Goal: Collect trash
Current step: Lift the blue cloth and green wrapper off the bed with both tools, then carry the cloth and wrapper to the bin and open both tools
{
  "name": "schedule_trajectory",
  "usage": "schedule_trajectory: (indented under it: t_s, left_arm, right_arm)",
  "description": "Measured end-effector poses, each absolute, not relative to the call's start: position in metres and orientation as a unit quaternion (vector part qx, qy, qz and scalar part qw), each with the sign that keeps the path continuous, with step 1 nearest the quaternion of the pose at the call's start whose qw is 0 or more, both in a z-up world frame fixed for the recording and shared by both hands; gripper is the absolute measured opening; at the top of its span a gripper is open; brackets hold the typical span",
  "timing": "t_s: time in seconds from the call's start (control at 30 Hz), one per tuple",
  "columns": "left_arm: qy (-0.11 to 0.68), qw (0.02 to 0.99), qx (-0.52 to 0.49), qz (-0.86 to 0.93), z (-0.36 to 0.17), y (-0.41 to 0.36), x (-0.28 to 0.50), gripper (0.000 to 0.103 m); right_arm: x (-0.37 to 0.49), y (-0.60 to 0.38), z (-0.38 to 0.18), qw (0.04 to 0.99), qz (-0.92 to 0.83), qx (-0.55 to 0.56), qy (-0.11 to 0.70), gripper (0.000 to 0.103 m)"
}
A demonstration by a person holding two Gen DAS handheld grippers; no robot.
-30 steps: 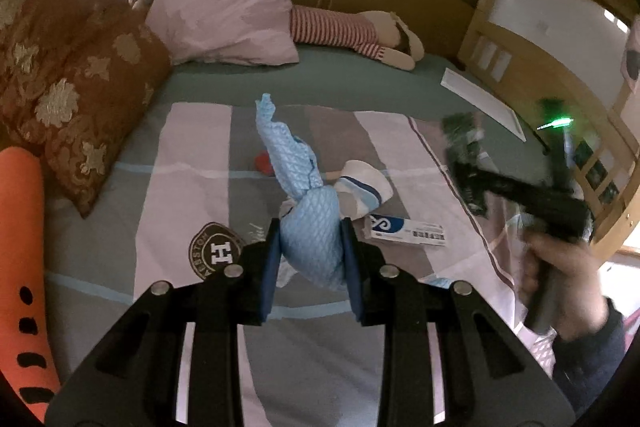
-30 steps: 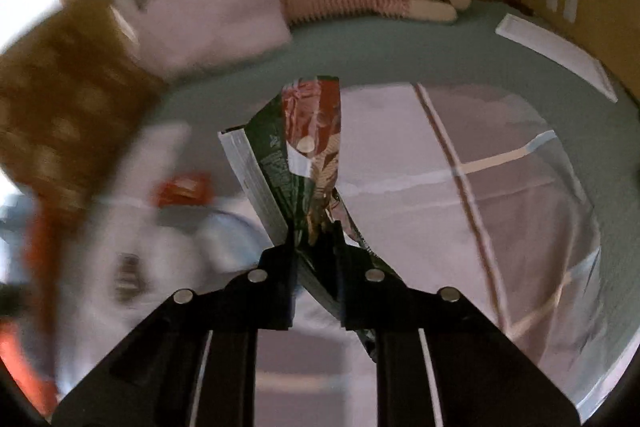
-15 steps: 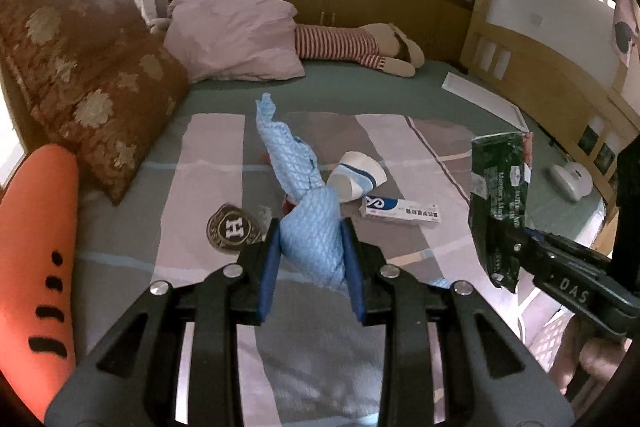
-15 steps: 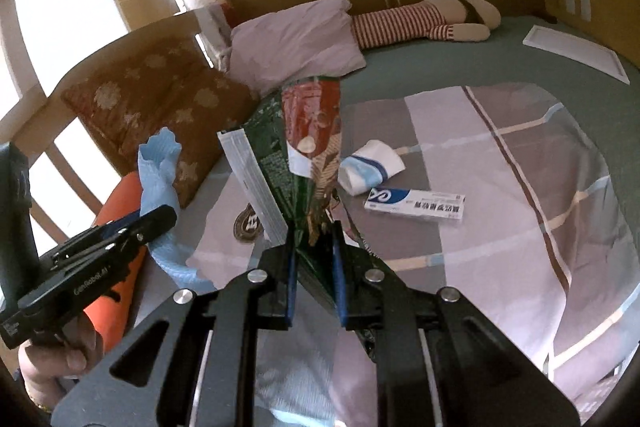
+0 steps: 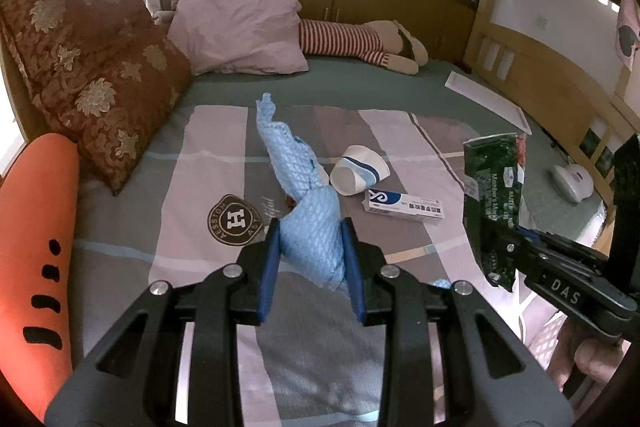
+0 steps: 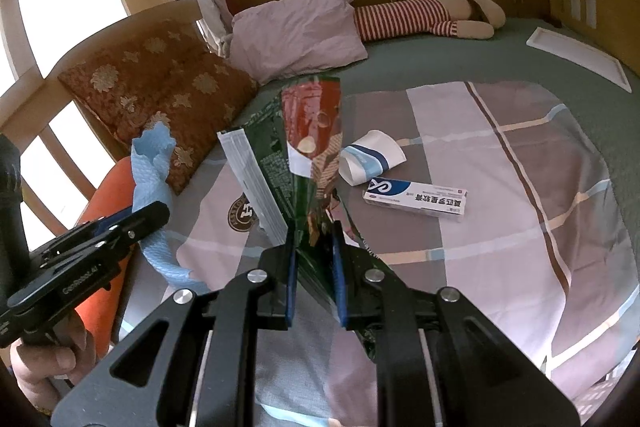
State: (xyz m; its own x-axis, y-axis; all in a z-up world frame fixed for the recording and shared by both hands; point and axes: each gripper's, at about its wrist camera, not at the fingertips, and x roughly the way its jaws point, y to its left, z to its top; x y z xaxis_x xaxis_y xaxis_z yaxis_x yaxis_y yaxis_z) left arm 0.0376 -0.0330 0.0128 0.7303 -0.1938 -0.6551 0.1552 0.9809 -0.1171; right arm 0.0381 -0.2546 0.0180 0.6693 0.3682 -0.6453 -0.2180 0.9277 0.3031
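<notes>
Two handheld grippers hover above a bed spread with a striped pink, grey and mauve blanket. The left gripper has its blue-padded jaws closed narrowly on a crumpled light-blue quilted paper towel, whose loose end rises toward twelve o'clock. The right gripper has its jaws clamped tight on a flattened dark green and red foil snack bag, held upright by its lower edge. Both pieces of trash are lifted clear of the bed, likely for carrying to a bin that is not in view. On the blanket lie a tipped white paper cup with a blue band and, just beside it at four o'clock, a long white and blue cardboard tube box; these appear to be the trash left to collect. At the head of the bed are a pink pillow, brown floral cushions and a striped plush toy.
</notes>
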Motion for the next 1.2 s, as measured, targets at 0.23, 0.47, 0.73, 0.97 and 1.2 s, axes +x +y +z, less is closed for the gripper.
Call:
schedule_trajectory:
  t_s: [0.23,0.47,0.73,0.97,1.2]
  left_arm:
    - [0.358,0.928,-0.026,-0.094,0.01,-0.033,0.04,0.03]
    - [0.363,0.925,-0.021,-0.112,0.007,-0.041,0.043,0.03]
    - [0.366,0.913,0.0,-0.18,0.002,-0.094,0.032,0.03]
    - [0.375,0.877,0.016,-0.3,0.009,-0.189,-0.007,0.03]
    - [0.378,0.813,0.097,-0.433,0.011,-0.327,-0.093,0.03]
  right_arm:
    - [0.038,-0.254,0.018,0.909,0.161,0.1,0.372,0.016]
    - [0.013,-0.288,0.033,0.921,0.142,0.122,0.341,0.016]
    - [-0.117,-0.425,0.038,0.939,-0.003,0.136,0.317,0.017]
    - [-0.199,-0.516,-0.016,0.899,-0.115,0.145,0.397,0.042]
    - [-0.26,-0.569,0.029,0.923,-0.202,0.221,0.241,0.076]
